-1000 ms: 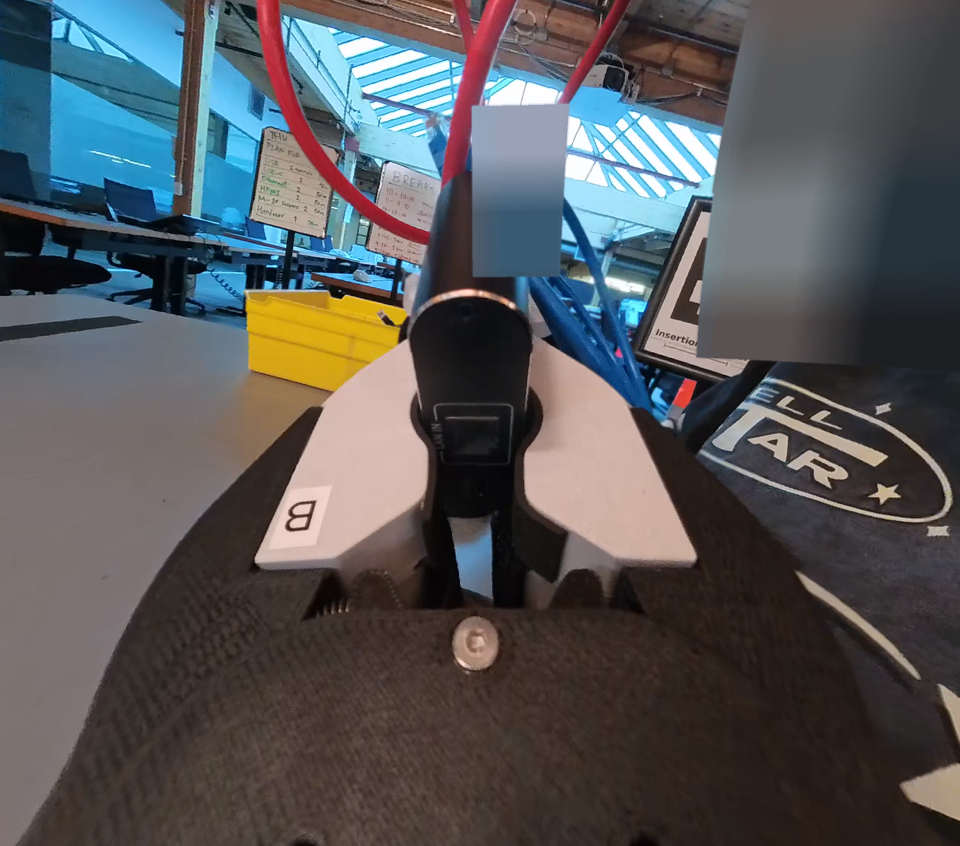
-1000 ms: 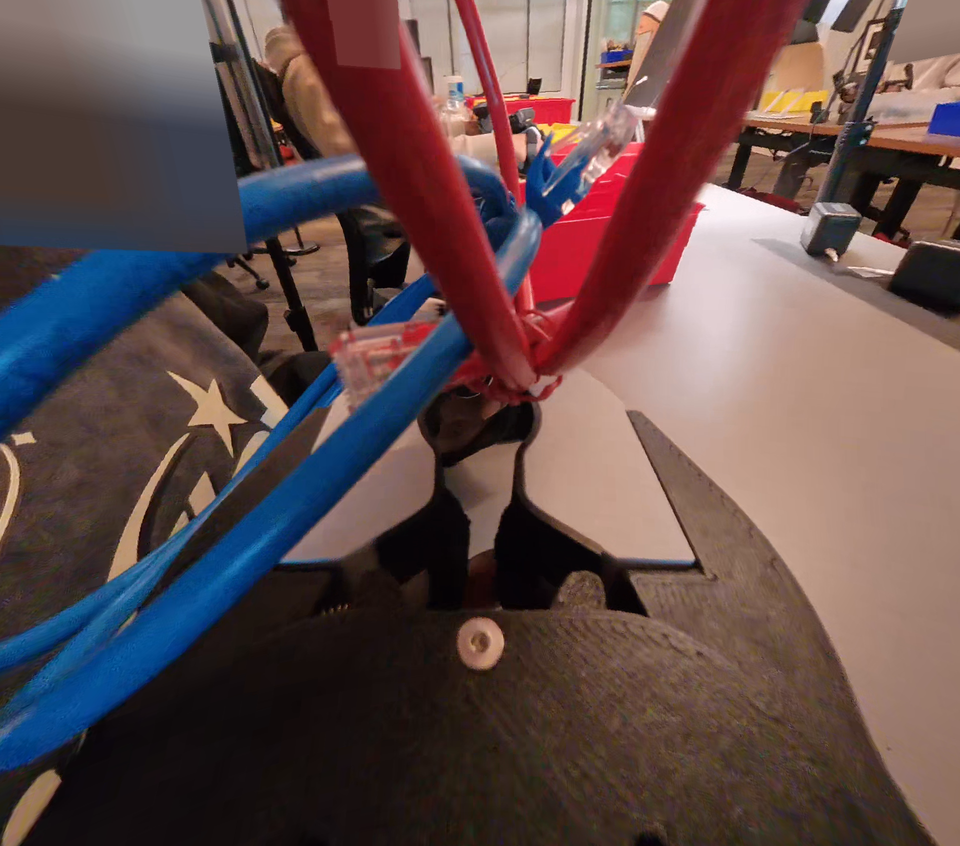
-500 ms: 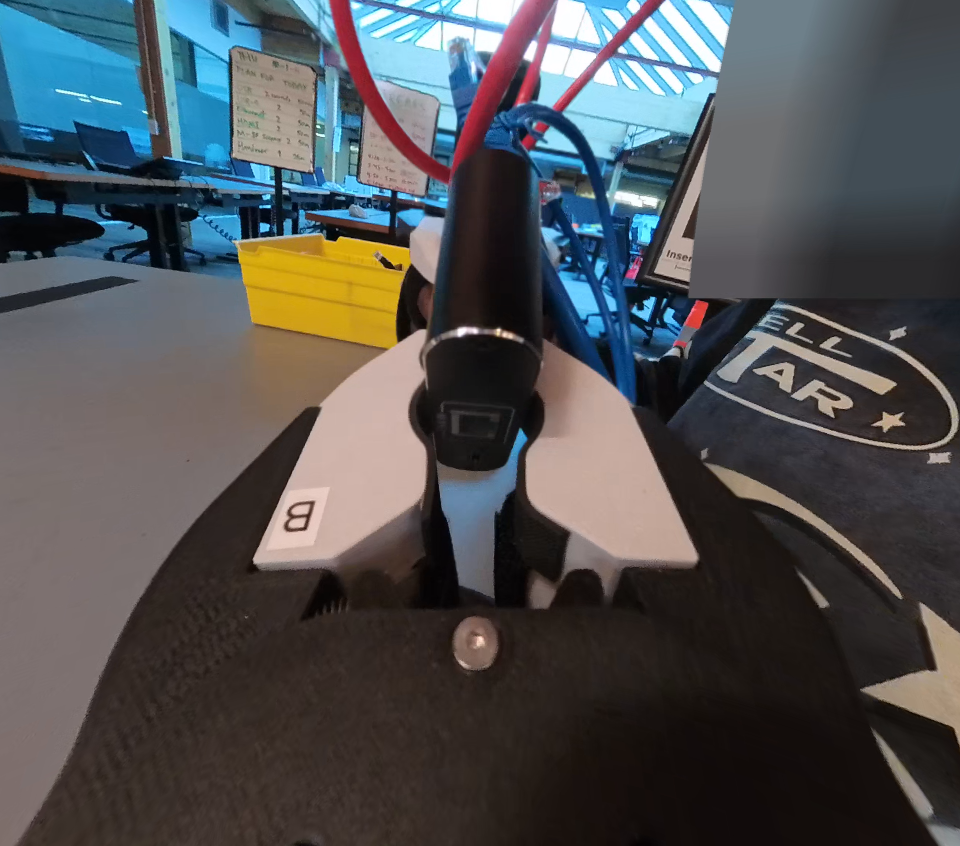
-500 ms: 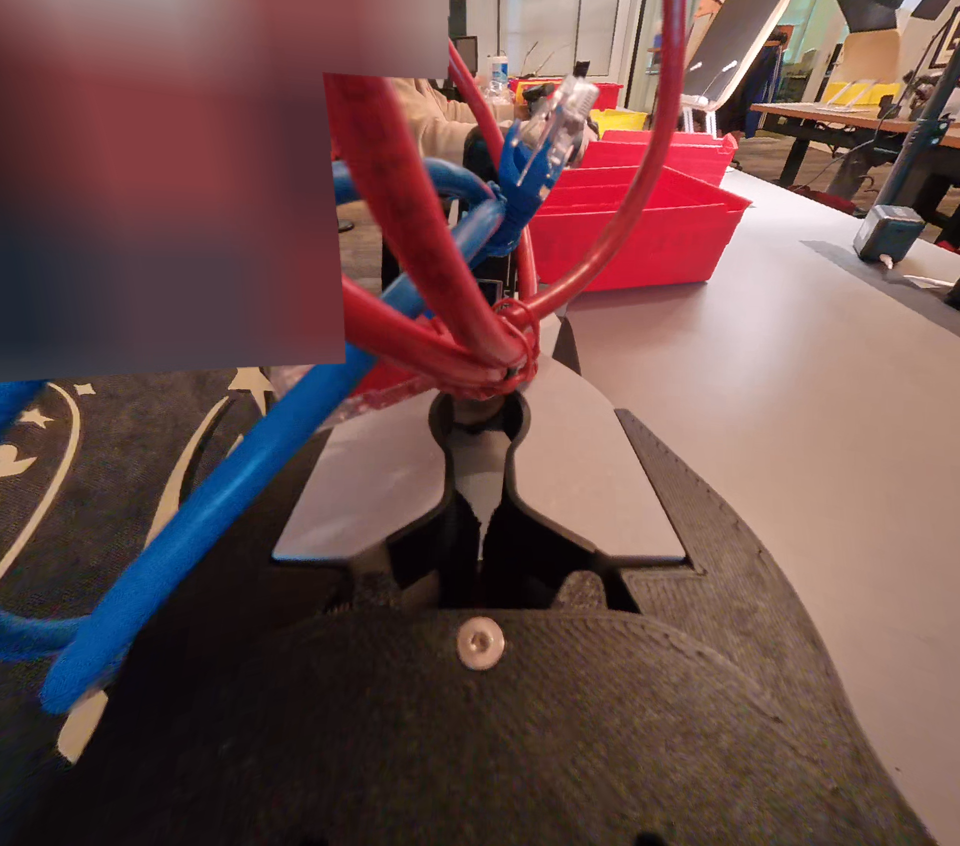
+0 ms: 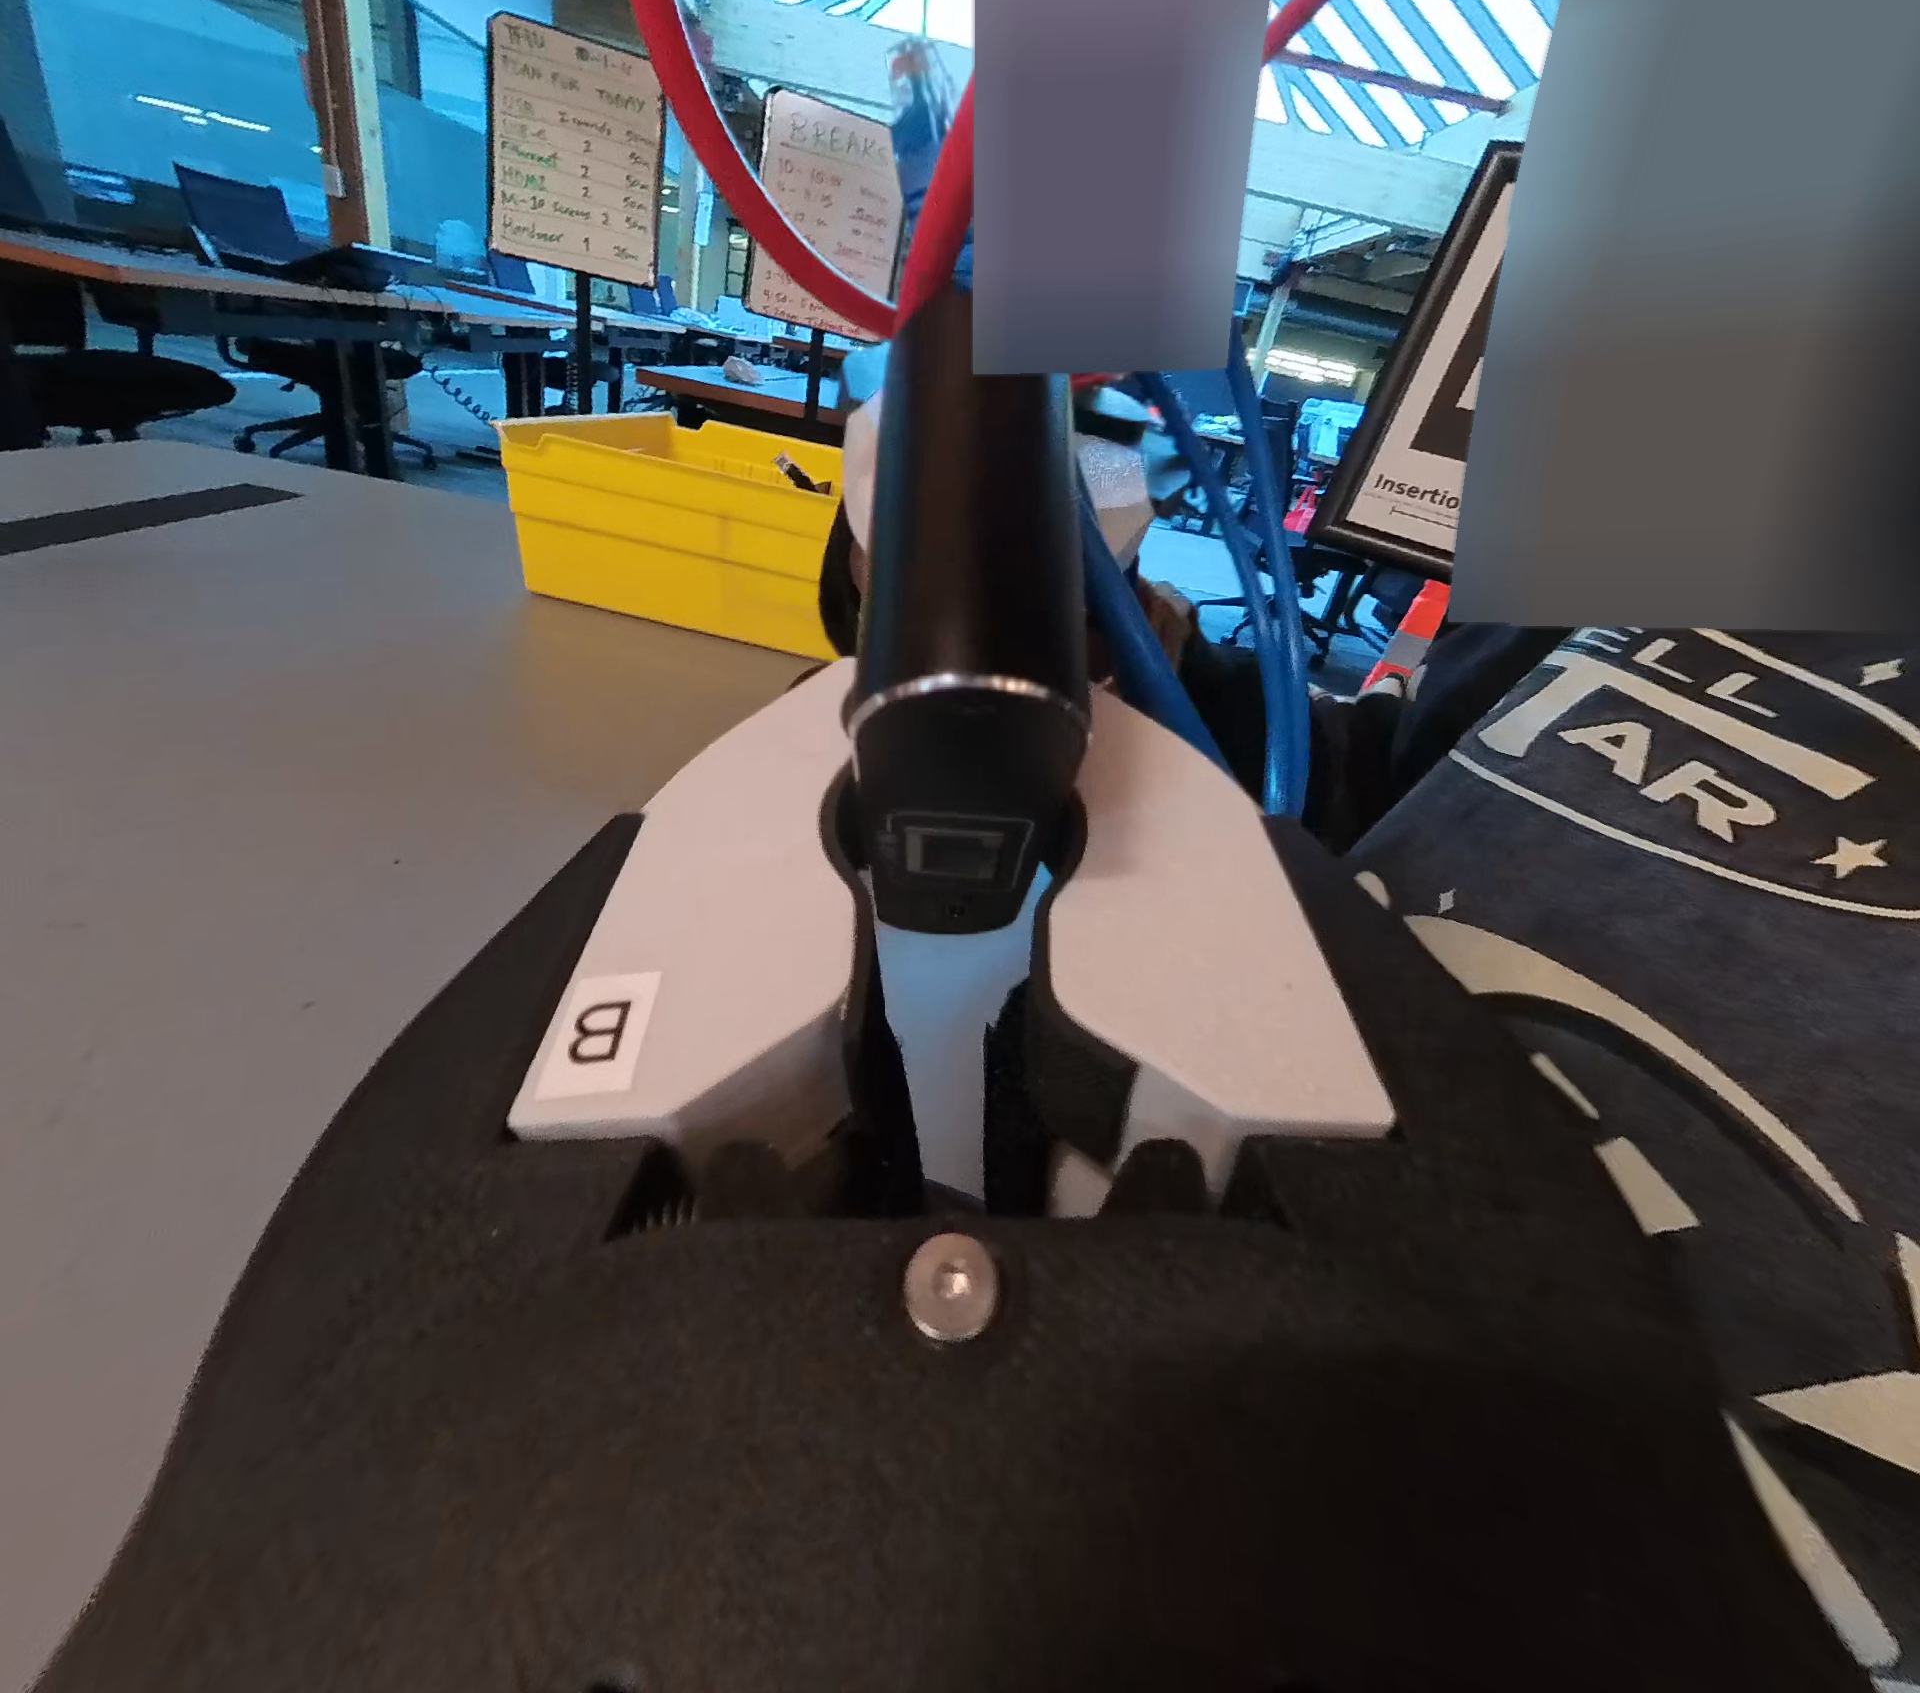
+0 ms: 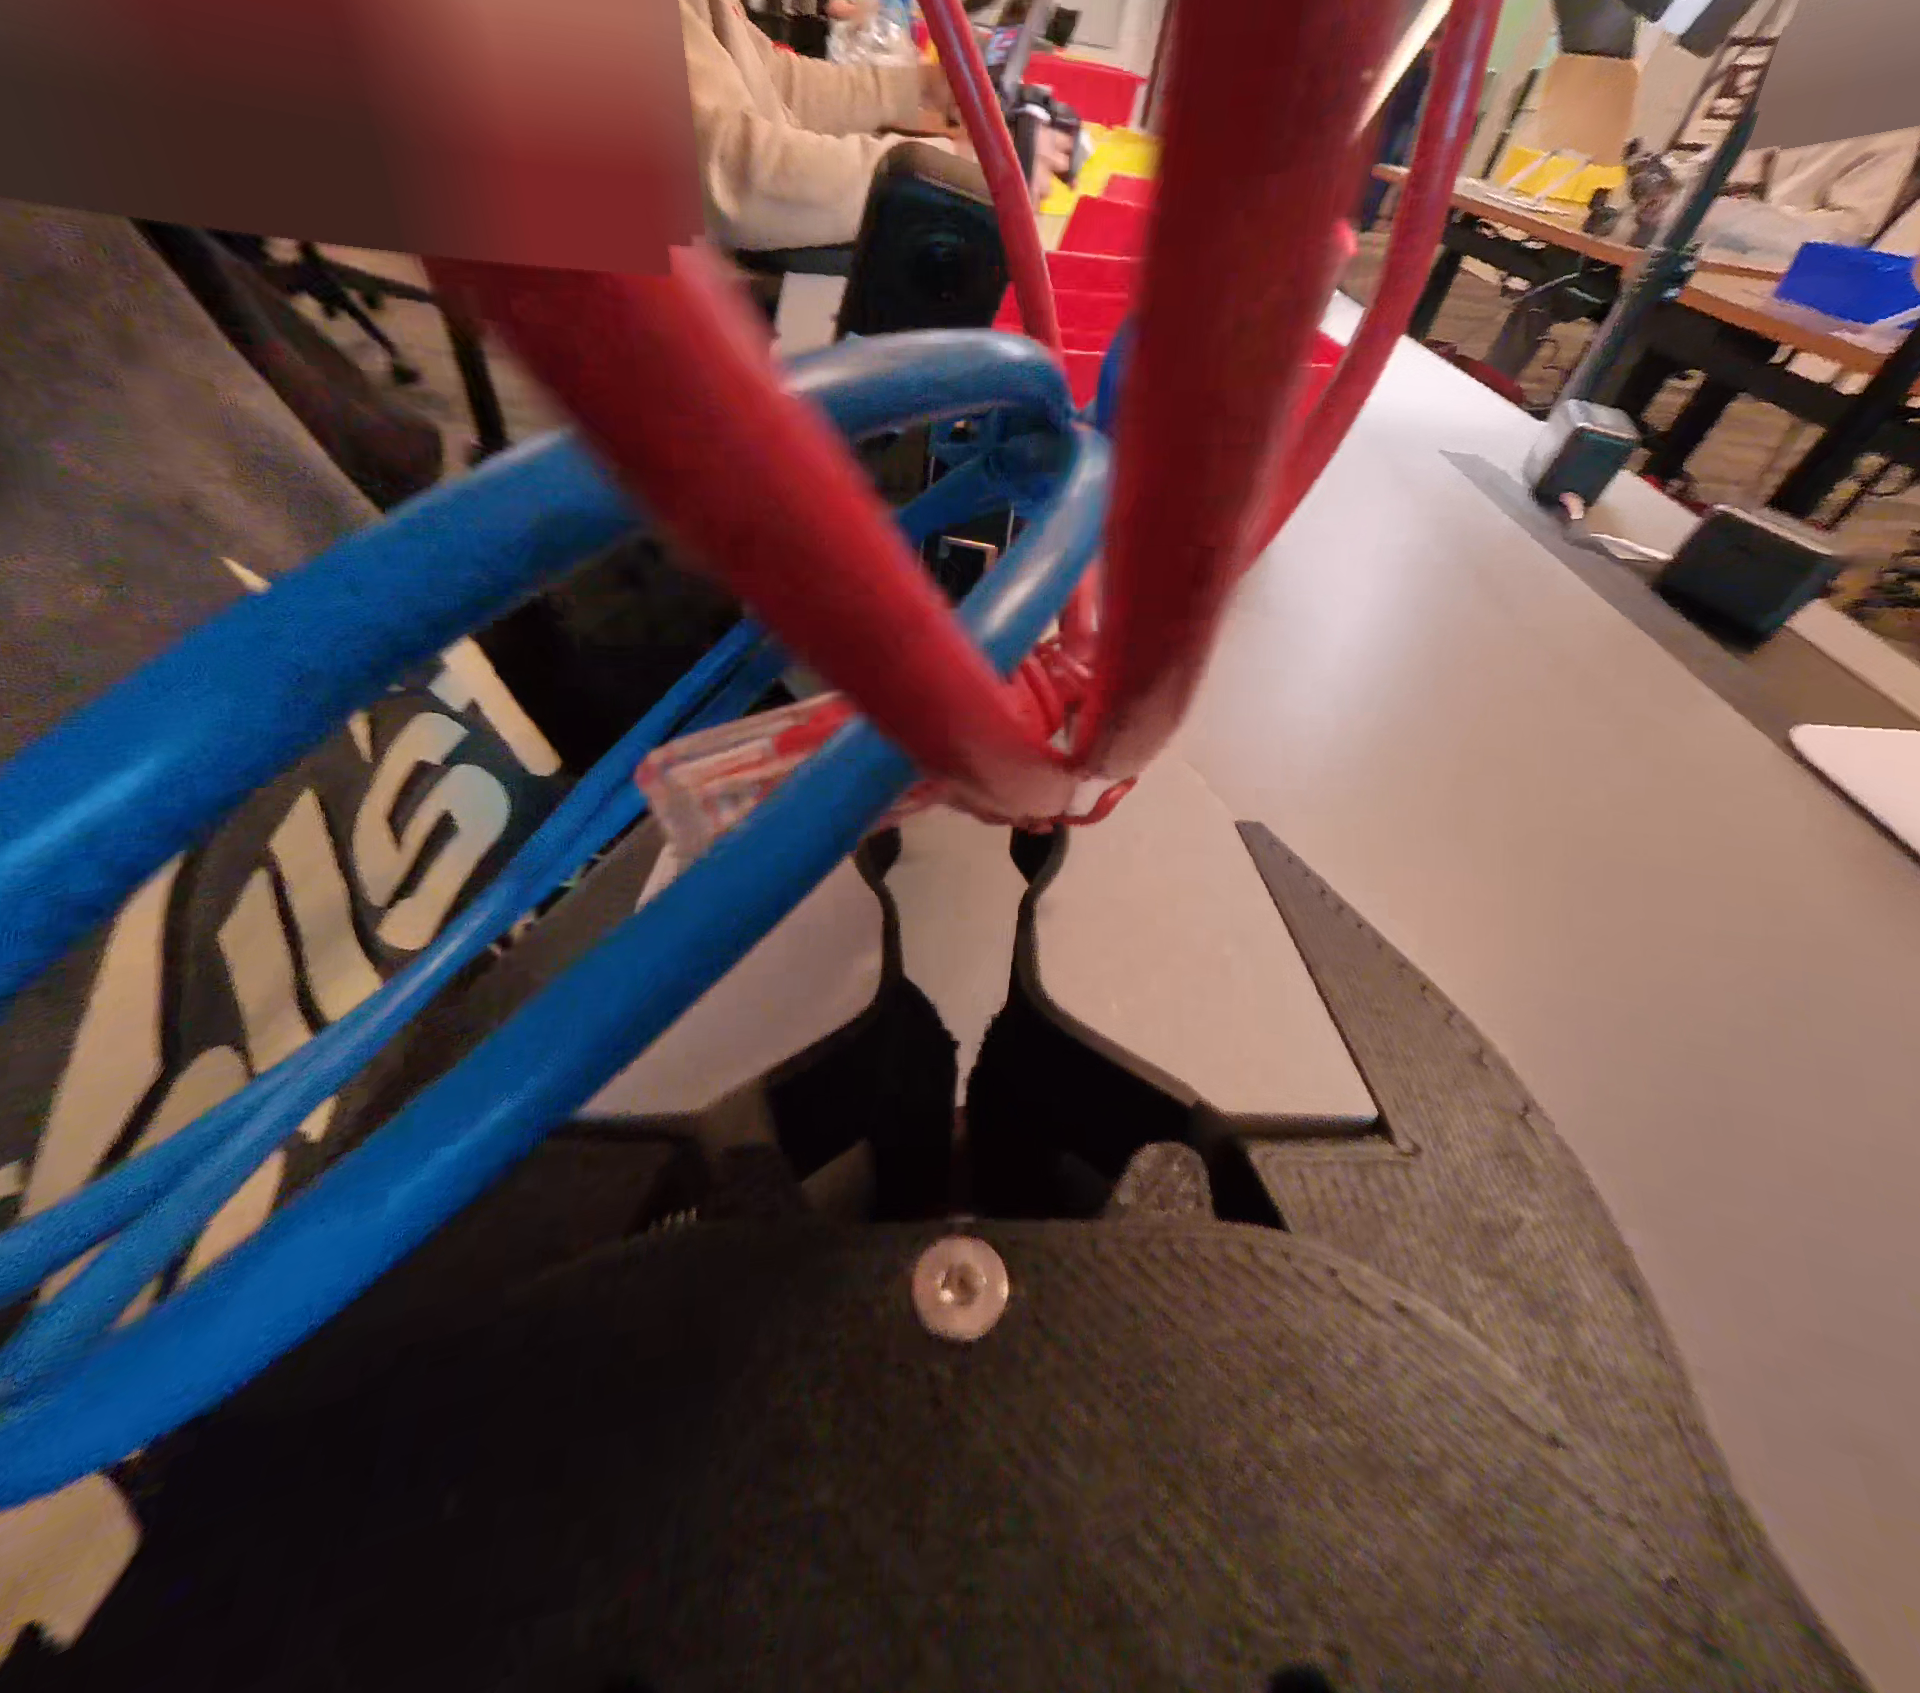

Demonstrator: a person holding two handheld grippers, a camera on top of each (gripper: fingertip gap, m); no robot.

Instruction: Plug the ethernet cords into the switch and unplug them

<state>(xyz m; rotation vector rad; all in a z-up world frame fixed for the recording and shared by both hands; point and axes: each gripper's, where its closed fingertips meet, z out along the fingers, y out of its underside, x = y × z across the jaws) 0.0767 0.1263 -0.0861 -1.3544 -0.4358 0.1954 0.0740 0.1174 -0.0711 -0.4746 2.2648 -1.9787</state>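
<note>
My left gripper [image 5: 956,822] is shut on a black cylindrical switch [image 5: 966,552], which stands up between the fingers. An empty ethernet port [image 5: 956,848] on its near end faces the camera. Red cord loops [image 5: 665,85] and blue cords [image 5: 1278,604] hang behind it. My right gripper [image 6: 1029,812] is shut on the tied bundle of the red cord [image 6: 1039,770], whose loops [image 6: 1247,293] rise above it. A blue cord [image 6: 416,604] crosses to the left. A clear plug [image 6: 727,781] lies beside the fingertips. The switch's port [image 6: 956,547] shows behind the cords.
Both grippers are over a grey table [image 6: 1507,812]. A yellow bin [image 5: 665,521] stands behind the left gripper, red bins [image 6: 1091,272] and black boxes [image 6: 1745,573] beyond the right. A person's dark printed shirt [image 5: 1662,812] is close between the two grippers. A framed sign [image 5: 1423,417] stands at the back. Both grippers' tips are close together, under 4 cm apart.
The cord bundle has swung closer to the right camera, and the upright blue plug seen half a second ago is out of sight. The left gripper still holds the switch, slightly tilted.
</note>
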